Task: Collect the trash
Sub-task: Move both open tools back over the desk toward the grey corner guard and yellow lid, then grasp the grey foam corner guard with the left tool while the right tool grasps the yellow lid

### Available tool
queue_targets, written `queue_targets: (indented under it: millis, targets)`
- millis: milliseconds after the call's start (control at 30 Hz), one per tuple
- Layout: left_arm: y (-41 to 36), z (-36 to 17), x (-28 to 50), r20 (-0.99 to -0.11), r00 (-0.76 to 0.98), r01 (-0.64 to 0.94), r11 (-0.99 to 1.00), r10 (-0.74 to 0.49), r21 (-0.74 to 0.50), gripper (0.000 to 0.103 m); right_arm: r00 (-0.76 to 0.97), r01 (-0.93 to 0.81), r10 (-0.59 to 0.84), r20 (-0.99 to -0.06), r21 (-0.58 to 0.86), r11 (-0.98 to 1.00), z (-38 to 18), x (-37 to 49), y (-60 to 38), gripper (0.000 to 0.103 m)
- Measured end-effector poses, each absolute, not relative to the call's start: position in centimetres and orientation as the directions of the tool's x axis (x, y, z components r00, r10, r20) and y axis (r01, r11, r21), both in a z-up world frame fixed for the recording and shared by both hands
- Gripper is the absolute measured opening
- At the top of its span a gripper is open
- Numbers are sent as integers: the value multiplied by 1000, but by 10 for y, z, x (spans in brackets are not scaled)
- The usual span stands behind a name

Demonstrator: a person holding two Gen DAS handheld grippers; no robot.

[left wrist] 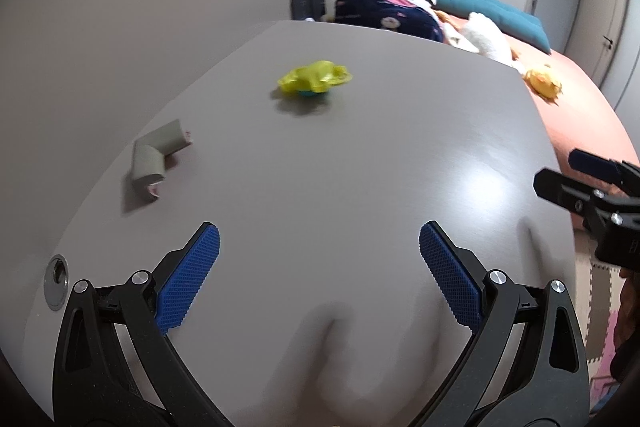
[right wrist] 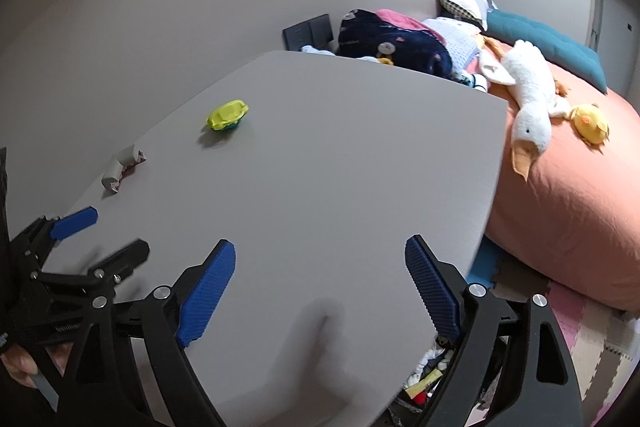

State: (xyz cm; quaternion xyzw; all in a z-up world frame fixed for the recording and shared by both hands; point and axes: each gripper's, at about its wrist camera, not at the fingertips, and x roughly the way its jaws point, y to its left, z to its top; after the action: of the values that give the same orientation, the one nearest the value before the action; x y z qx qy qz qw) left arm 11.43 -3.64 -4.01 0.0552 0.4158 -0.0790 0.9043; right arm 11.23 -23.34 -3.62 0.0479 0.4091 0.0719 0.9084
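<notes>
Both claws are held wide and empty above the near part of the grey table. The left gripper hovers with its blue pads well apart; the right gripper is spread the same way, near the table's right edge.

Two pieces of trash are seen on the far left part of the table: a crushed grey cardboard tube w/ torn ends, and, farther off, a crumpled yellow-green plastic wrapper. They lie well apart from each other.

The tube is nearest to the left gripper, so it is probably the first pick. For a good grasp, the left claw should be moved fwd and left, lowered until the pads are at both sides of one leg of the bent tube, approx. across its width, then closed gently. The tube is light and may slide, so pushing it sideways should be avoided.
</notes>
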Motion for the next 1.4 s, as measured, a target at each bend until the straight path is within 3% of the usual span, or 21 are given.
queue_targets:
  millis: [567,1400]
  targets:
    - [21,-52,152,-775,632,48,999,-17,17,96,608,-108,239,-757,219,970,-50,168,-192,87]
    - [88,-71,217,-807,589,-110,993,37,-34,96,624,-235,185,-760,44,971,-58,265,-110,87]
